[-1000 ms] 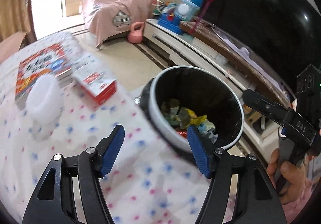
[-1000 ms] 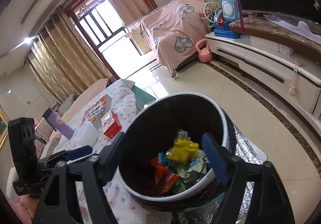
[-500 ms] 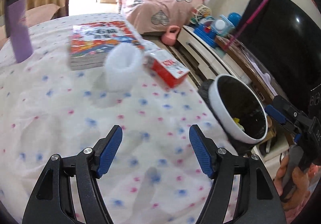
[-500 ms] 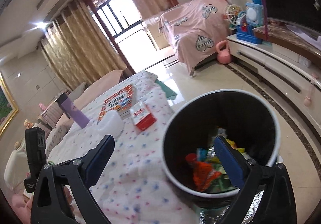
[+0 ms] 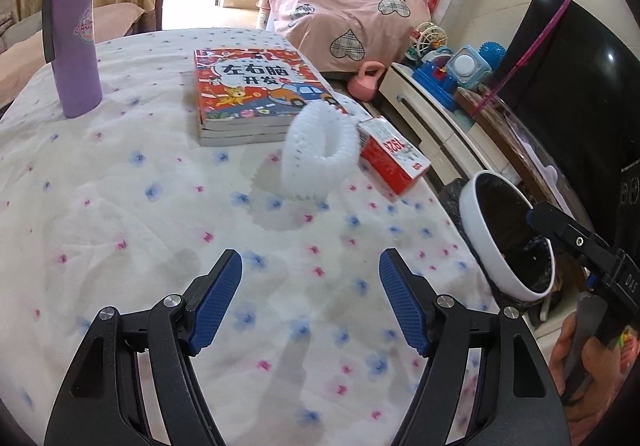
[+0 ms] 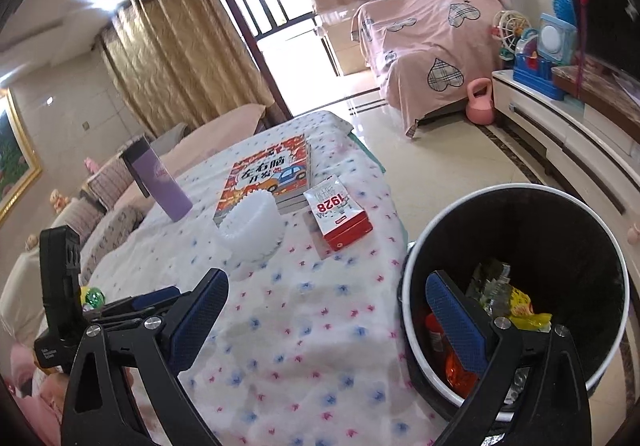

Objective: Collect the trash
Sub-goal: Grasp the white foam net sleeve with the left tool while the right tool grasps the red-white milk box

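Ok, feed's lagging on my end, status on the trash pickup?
Left gripper open, empty, over the tablecloth. Right gripper open, empty, by the bin. White foam sleeve on the cloth ahead, nothing blocking it.

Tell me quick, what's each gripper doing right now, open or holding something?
Left gripper: open, empty, over the tablecloth.
Right gripper: open, empty, at the bin edge.

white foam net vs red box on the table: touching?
Cannot tell. In the left wrist view the foam net overlaps the red box; the right wrist view hints at cloth between them, not plainly.
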### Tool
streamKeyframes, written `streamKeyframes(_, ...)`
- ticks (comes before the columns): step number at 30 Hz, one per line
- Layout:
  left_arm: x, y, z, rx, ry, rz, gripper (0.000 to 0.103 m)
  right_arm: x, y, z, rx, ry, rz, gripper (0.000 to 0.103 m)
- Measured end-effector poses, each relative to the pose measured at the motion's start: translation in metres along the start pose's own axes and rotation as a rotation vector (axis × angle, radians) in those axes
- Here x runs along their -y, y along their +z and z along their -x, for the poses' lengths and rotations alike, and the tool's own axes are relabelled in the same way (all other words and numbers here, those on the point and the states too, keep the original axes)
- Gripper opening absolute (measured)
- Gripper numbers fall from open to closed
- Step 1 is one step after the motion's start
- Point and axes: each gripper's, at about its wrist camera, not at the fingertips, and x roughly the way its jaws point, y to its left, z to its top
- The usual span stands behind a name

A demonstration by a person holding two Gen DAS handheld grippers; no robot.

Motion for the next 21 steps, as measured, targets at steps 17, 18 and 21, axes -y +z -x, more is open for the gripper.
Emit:
streamKeyframes(17, -0.003, 0.043, -0.051, -0.034, 0.029, -0.09, 0.076, -0.016, 0.046, -0.094, -0.22, -0.033, 0.105, 0.098)
streamKeyframes(18, -0.003, 0.044, -0.053, -0.033, 0.03, -0.093, 0.076, -0.017, 0.048, -0.101, -0.236, -0.041, 0.121, 0.094)
streamKeyframes(21, -0.003, 0.05, -0.063, -0.029, 0.026, -0.104, 0.076, -0.017, 0.053, -0.124, -0.282, -0.075, 0.172, 0.082)
